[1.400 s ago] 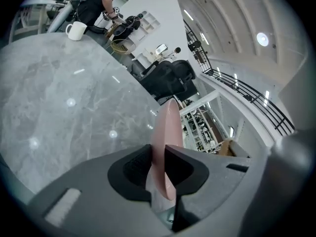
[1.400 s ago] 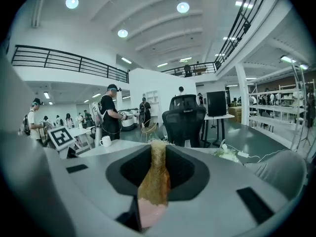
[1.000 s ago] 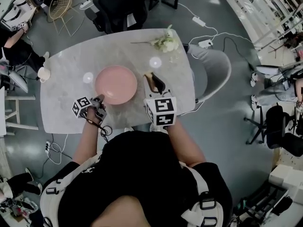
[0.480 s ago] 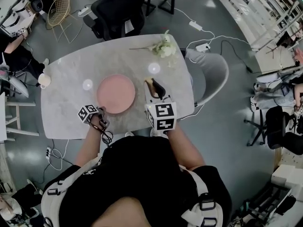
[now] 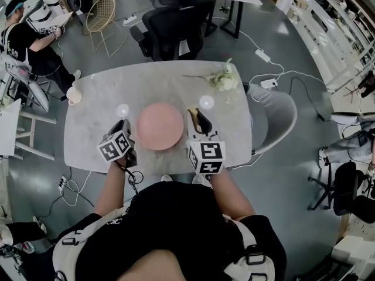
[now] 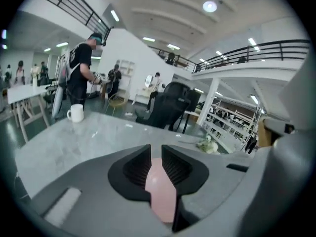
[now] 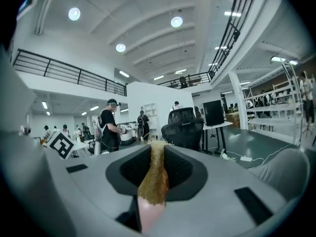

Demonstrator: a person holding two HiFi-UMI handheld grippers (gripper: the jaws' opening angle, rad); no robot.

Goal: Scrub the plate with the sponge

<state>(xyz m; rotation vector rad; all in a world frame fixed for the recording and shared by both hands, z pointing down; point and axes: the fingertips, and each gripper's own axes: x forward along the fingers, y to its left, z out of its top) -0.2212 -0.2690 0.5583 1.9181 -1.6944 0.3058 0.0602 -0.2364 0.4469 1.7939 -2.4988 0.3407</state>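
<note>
The plate (image 5: 160,126) is lying flat on the tabletop (image 5: 96,107), between the two tongs and in front of the person. The left tongs (image 5: 124,125) are hovering just beside its left edge, pointing away from the person. In the left gripper view their jaws are standing nearly together with a slim gap. A pink shape (image 6: 160,196) is sitting low in that gap, and I cannot tell what it is or whether the pads are pressing it. The right tongs (image 5: 198,119) are hanging just right of the plate, clamping the sponge (image 7: 154,179). The sponge is standing upright between the jaws, its fuzzy tan edge poking out past the tips. A mug (image 5: 74,95) is sitting at the tabletop's far left edge, and flowers (image 5: 224,79) are lying at the far right.
</note>
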